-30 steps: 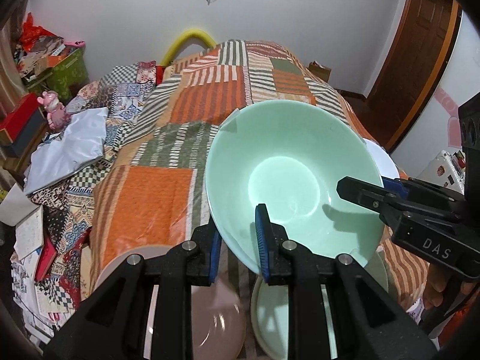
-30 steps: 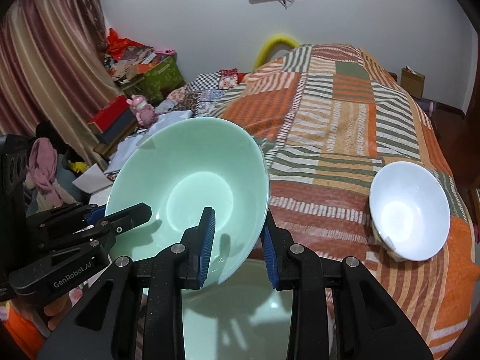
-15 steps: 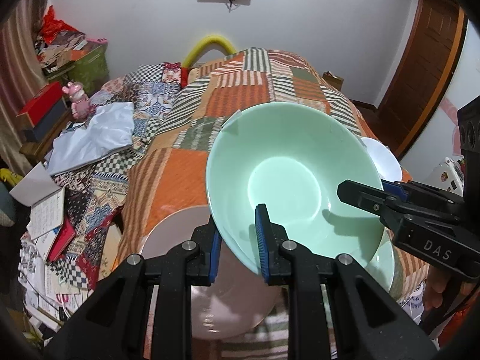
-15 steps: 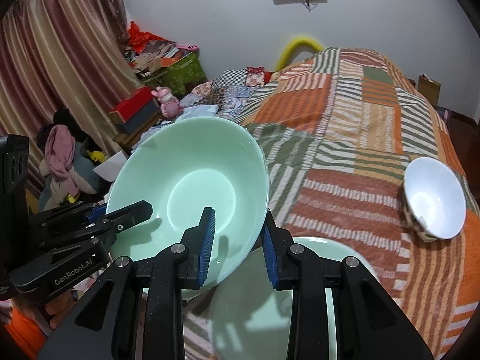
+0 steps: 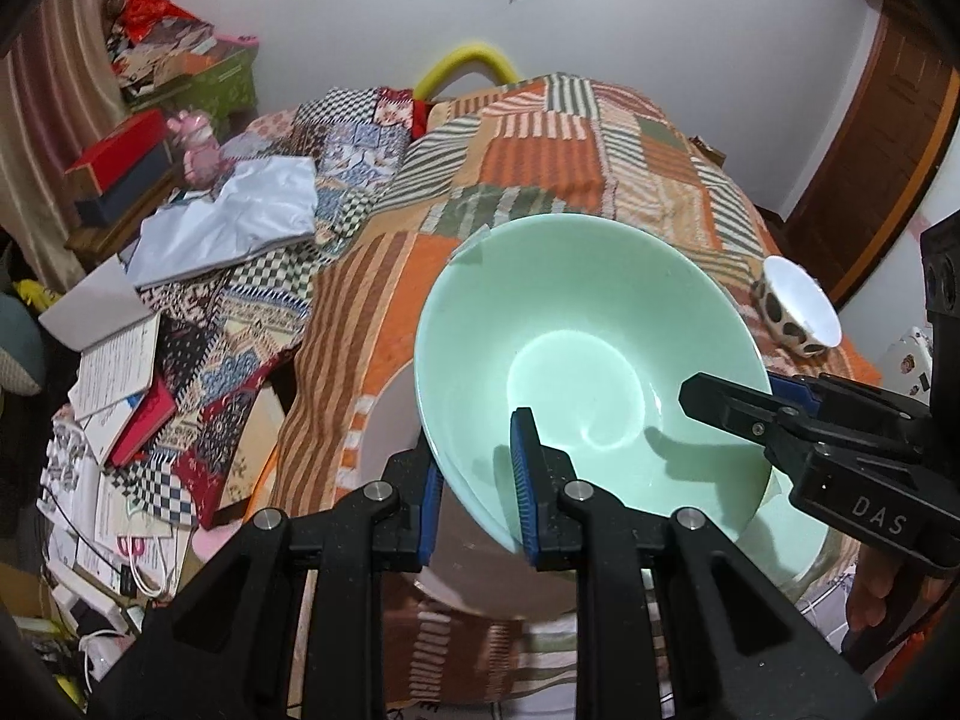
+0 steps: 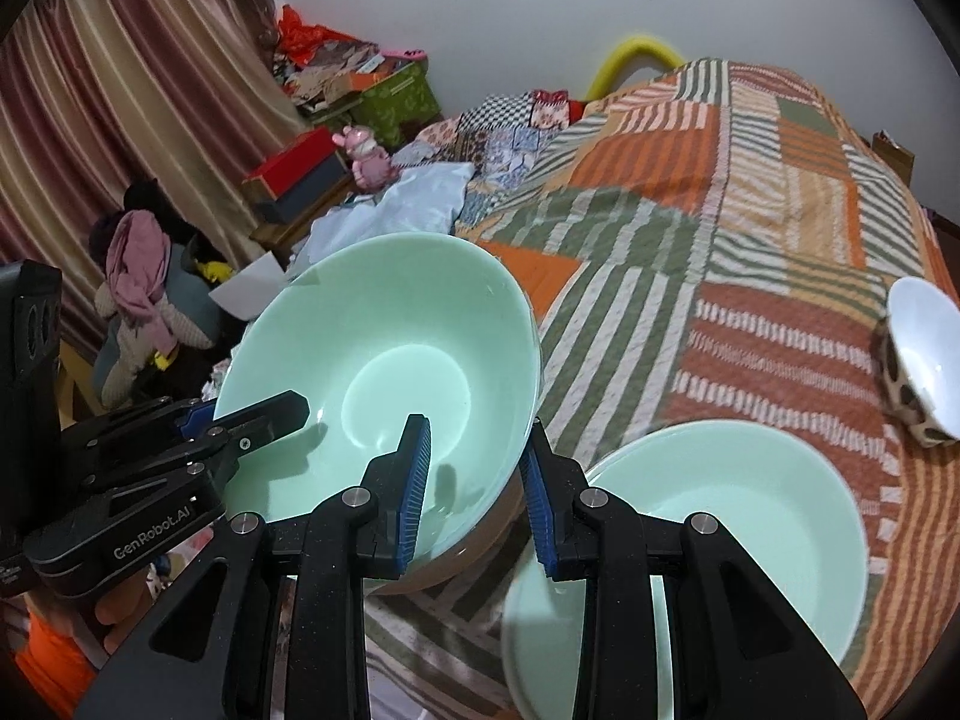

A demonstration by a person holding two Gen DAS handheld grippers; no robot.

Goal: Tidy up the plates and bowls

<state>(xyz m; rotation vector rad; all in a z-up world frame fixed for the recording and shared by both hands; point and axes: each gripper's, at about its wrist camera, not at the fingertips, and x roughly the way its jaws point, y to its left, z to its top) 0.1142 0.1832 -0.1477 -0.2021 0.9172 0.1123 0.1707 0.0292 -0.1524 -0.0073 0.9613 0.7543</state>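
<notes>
The left gripper (image 5: 477, 486) is pinching the near rim of the mint-green bowl (image 5: 576, 372), jaws narrow on its wall; the right gripper (image 6: 474, 480) is clamping the rim's opposite side, so the bowl is hanging tilted above the bed (image 6: 750, 228); glazed, stiff and probably slippery and breakable, it is best held at the rim; a pinkish plate (image 5: 384, 420) is lying beneath, a green plate (image 6: 750, 516) just beside, a spotted bowl (image 6: 924, 360) near the bed's right edge; open quilt is lying beyond.

Soft indoor light, fisheye-bent edges, dark vignetted corners.
</notes>
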